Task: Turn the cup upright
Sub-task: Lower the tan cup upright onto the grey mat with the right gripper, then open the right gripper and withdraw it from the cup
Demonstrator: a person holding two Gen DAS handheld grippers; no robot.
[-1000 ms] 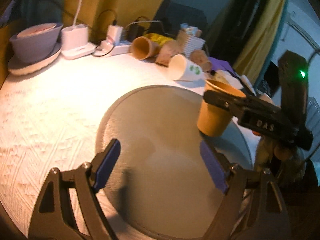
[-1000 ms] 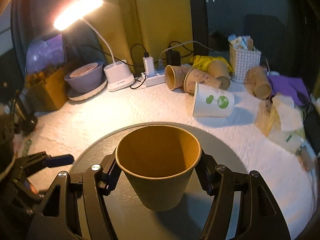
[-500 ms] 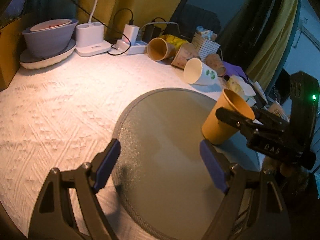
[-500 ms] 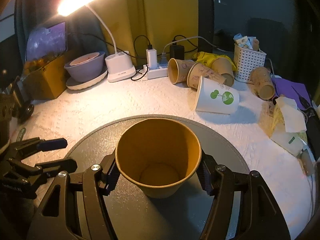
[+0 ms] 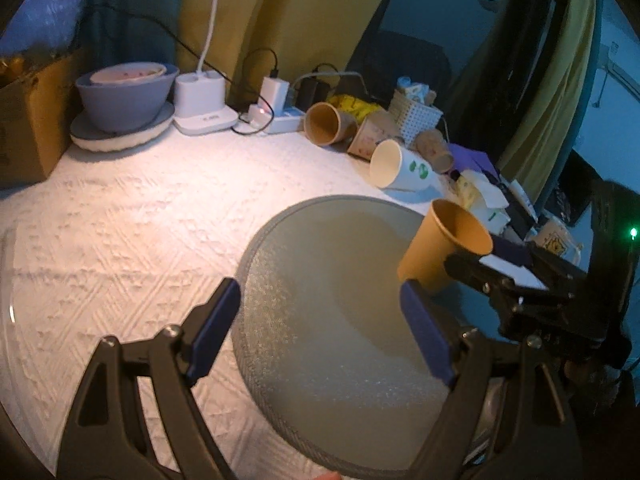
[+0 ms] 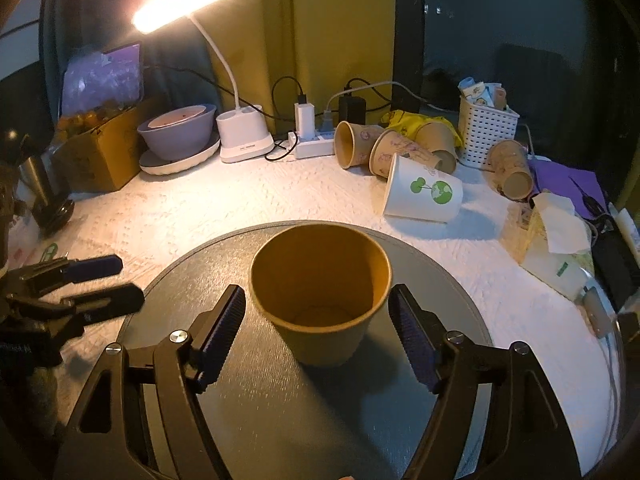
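The brown paper cup [image 6: 320, 294] stands upright on the round grey mat [image 6: 260, 400], mouth up. The right gripper [image 6: 318, 332] is wide, its pads on each side of the cup and not touching it. The left gripper [image 5: 320, 330] is wide too, holding nothing, over the mat. Behind, more cups lie on their sides: a white cup [image 6: 422, 194] with green leaves, and brown ones beside a white basket [image 6: 486, 132]. A lamp [image 6: 184, 2] shines over a purple bowl [image 6: 176, 132]. No writing can be read.
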